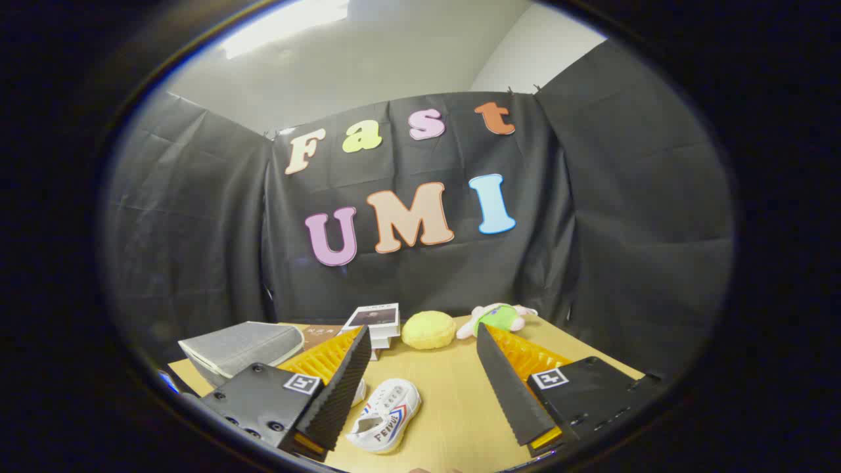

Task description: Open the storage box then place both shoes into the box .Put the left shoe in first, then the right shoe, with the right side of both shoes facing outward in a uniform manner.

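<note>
Shoe [384,415] lies on the desk [453,394] between the fingers of the released tool [420,387], nearer the left one, long axis running near-to-far, box [240,348] far left.

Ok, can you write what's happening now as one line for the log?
gripper: open, above table | white shoe: between fingers | grey storage box: shut, left, untouched | stage: not started

White shoe [386,415] lying on wooden table, grey storage box [242,349] closed behind, second shoe [359,391] mostly hidden
</note>
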### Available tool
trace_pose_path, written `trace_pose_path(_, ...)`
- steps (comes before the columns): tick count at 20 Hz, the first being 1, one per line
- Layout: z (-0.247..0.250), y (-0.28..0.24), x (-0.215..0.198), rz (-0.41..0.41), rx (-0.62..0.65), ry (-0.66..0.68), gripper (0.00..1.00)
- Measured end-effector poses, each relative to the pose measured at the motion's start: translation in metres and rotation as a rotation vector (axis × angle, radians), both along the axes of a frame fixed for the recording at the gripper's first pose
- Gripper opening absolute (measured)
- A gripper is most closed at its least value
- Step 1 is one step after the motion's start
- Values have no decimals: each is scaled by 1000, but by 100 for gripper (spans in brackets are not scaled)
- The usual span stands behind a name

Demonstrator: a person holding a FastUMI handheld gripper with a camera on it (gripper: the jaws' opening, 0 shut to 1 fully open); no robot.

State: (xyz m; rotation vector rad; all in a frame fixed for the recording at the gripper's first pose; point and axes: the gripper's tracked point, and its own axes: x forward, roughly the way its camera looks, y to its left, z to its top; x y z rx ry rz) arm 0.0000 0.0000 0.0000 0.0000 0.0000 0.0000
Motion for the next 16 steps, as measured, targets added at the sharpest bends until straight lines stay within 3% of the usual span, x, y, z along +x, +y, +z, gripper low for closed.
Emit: trace_pose_path(16,-26,-13,17,-50,24,51,100)
